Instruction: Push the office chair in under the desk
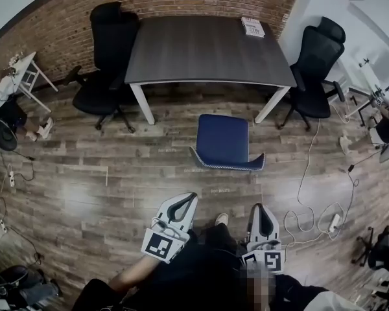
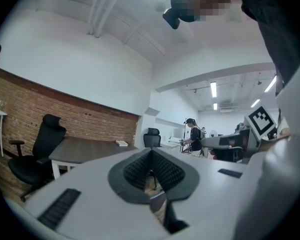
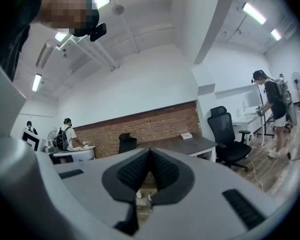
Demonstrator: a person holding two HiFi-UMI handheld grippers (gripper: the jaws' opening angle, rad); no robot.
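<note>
A blue office chair [image 1: 223, 142] stands on the wood floor just in front of the dark grey desk [image 1: 207, 49], its back toward me. Both grippers are held low near my body, well short of the chair. My left gripper [image 1: 189, 198] is shut with nothing in it, and its black pads [image 2: 151, 169] meet at the tip. My right gripper [image 1: 260, 208] is also shut and empty, pads [image 3: 149, 169] pressed together. The desk [image 2: 85, 149] shows far off in the left gripper view, and again as the desk [image 3: 180, 145] in the right gripper view.
Black office chairs stand at the desk's left [image 1: 107, 57] and right [image 1: 318, 63]. A white book [image 1: 253, 26] lies on the desk's far right corner. White cables and a power strip [image 1: 334, 222] trail over the floor at right. A brick wall [image 1: 65, 24] runs behind.
</note>
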